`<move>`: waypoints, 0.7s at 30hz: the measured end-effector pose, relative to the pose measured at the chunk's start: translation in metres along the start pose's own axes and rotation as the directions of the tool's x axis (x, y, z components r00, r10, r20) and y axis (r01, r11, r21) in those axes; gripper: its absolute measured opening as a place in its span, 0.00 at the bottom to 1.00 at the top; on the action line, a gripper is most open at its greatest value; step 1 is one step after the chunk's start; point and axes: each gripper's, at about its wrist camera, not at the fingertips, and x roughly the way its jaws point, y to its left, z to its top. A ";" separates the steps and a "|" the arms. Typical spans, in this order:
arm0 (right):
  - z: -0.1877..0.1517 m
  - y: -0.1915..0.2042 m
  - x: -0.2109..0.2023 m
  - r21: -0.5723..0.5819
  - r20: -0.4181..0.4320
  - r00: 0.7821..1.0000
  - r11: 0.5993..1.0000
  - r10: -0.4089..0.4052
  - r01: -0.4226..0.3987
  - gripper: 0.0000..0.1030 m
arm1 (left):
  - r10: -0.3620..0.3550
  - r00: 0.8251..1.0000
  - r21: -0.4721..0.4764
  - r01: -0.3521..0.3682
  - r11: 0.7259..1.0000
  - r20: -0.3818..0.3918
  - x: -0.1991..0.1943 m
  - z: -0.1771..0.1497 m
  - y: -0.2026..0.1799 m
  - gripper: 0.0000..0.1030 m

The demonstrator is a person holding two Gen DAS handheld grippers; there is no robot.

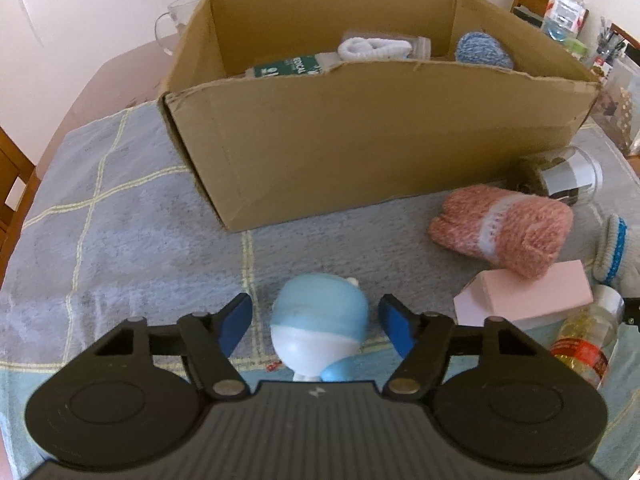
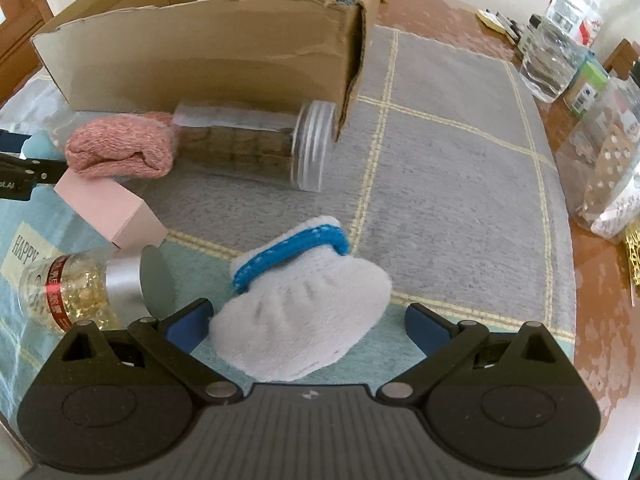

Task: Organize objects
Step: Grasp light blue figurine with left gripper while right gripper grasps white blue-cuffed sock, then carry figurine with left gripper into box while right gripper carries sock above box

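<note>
**Two tools poised over loose items beside the box**

The left tool [image 1: 316, 322] is pointing down at the worktop [image 1: 132, 240], its blue pads spread on either side of a light blue and white toy figure [image 1: 320, 326]. A small gap is showing between each pad and the toy, so nothing is being pinched. Straight ahead of this tool the cardboard box [image 1: 360, 144] is sitting on the checked grey cloth, already holding a white bundle [image 1: 374, 49], a green-labelled carton [image 1: 292, 67] and a blue knitted ball [image 1: 482, 50]. To the tool's right a pink knitted glove [image 1: 504, 228] is lying partly over a pink carton [image 1: 524, 298], and a clear jar [image 1: 568, 174] is lying on its side just behind the glove.

The right tool [image 2: 308, 320] is also spread, straddling a fluffy white glove with a blue cuff [image 2: 304, 312]. Its left pad is sitting just beside the fabric, possibly touching; its right pad is standing clear. Left of this tool a small bottle with a silver cap [image 2: 80, 292] is lying on its side beside the pink carton. Ahead of the tool, the clear jar is lying on its side along the box's front wall, its lid near the box's corner. Clear plastic bottles [image 2: 556, 60] are standing at the worktop's far right edge.
</note>
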 end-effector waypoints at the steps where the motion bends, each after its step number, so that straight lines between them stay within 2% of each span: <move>1: 0.000 0.001 0.000 -0.001 0.002 1.000 1.000 0.000 0.000 1.00 | -0.002 1.000 -0.001 0.002 1.000 0.001 0.000 0.001 0.000 0.64; 5: 0.001 0.003 -0.002 -0.017 0.011 1.000 1.000 0.005 -0.005 0.96 | -0.024 1.000 -0.020 0.024 1.000 0.001 0.000 0.003 0.001 0.53; 9: 0.003 0.002 -0.007 -0.010 0.016 1.000 1.000 0.010 -0.010 0.84 | -0.029 1.000 -0.016 0.029 0.999 0.000 0.001 0.004 0.000 0.45; 13: 0.009 -0.006 -0.003 -0.016 0.009 1.000 1.000 0.007 -0.007 0.75 | -0.034 0.999 -0.004 0.034 0.999 -0.008 0.000 0.005 0.000 0.45; 21: 0.010 -0.001 -0.015 -0.027 0.008 1.000 1.000 0.004 -0.004 0.70 | -0.064 0.998 0.054 0.065 0.996 -0.025 -0.015 0.007 0.003 0.44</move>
